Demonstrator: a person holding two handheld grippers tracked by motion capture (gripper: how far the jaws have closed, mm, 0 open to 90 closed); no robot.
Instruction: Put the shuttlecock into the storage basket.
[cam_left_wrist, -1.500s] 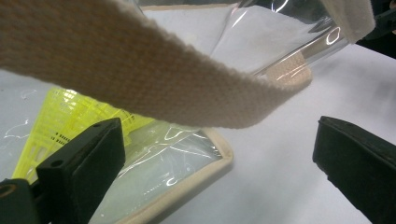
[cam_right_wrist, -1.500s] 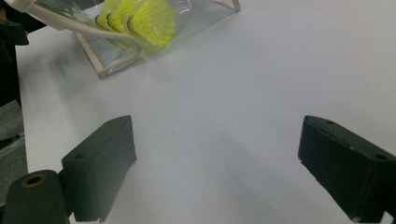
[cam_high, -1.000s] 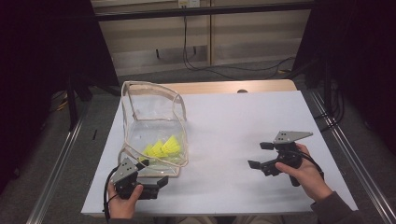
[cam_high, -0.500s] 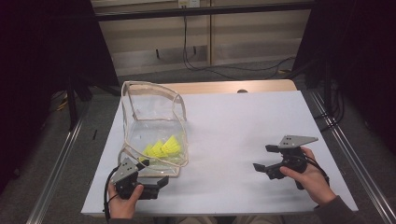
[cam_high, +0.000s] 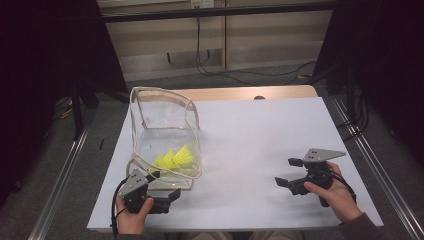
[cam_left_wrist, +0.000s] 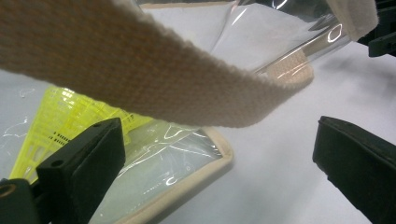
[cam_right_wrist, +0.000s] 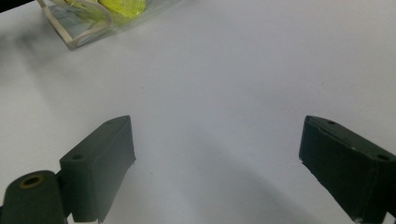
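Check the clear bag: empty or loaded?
Loaded. Yellow shuttlecocks lie inside the clear bag, at its low end near the left gripper; the left gripper view shows yellow mesh behind the plastic.

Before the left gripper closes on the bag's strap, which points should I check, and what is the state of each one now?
1. Left gripper open: ok, its jaws stand wide apart.
2. Beige woven strap of the clear plastic bag between the jaws: cannot tell; it crosses above and in front of them in the left gripper view.
3. Yellow shuttlecocks inside the bag: ok, they lie at its bottom.
4. Right gripper open and away from the bag: ok, it holds nothing.
5. Bag resting on the white table sheet: ok, well inside its edges.
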